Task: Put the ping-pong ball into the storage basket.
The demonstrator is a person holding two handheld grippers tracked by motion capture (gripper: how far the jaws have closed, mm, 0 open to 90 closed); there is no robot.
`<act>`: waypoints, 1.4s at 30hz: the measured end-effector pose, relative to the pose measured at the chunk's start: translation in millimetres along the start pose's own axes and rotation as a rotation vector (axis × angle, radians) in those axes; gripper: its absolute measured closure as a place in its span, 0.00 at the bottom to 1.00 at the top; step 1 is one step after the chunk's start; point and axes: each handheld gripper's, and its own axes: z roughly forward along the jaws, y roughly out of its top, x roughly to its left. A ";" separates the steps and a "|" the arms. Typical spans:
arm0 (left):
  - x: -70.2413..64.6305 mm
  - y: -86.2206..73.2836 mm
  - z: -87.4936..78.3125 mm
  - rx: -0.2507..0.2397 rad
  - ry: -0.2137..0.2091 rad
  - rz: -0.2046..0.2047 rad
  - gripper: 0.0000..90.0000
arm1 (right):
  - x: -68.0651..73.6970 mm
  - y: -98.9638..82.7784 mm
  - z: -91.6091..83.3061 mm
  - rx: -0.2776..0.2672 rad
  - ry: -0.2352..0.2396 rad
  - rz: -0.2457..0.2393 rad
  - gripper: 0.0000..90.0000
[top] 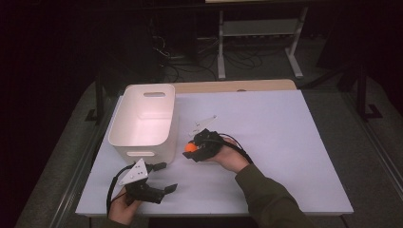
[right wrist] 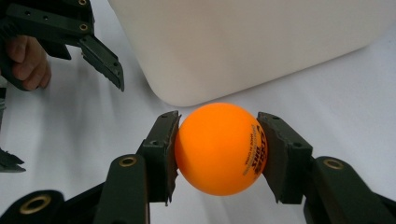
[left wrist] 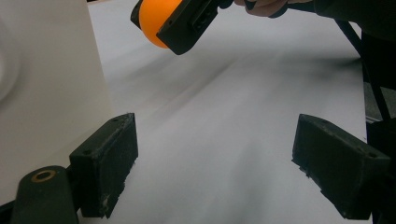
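Closest to the camera in the high view, down at the bottom left, sits the left gripper [top: 164, 178], held in the person's left hand [top: 121, 209] with its grey three-cornered plate on top. Its jaws are spread wide with nothing between them. In the left gripper view you can see both black pads hanging over bare white tabletop [left wrist: 224, 140], well apart from each other.

Moving right a bit, there's the white bin [top: 142, 121], a rounded plastic tub with a handle slot in the far wall. It stands on the left half of the tabletop and looks empty inside from above. Its near corner is just beyond the left gripper.

Right of the bin comes the right gripper [top: 190, 149], held in the right hand [top: 230, 159], with a dark green sleeve running off toward the bottom edge. It's clamped on an orange ball [top: 191, 147], one pad pressing each side. The right gripper view shows this really well: the ball [right wrist: 218, 148] is squeezed dead centre between the pads, dark printed lettering on its right side, and the bin's wall [right wrist: 252, 42] is just behind it. Can't tell if the ball is resting on the tabletop or lifted slightly off it.
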 end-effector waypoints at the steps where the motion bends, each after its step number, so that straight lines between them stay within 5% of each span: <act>1: -0.1 0.0 0.1 -0.001 0.000 0.000 0.16 | 0.1 0.7 0.0 -0.001 0.000 -0.002 0.55; 42: 0.1 0.1 0.1 0.002 0.001 0.001 0.16 | -4.9 27.7 -29.4 -0.017 -0.040 -0.033 0.55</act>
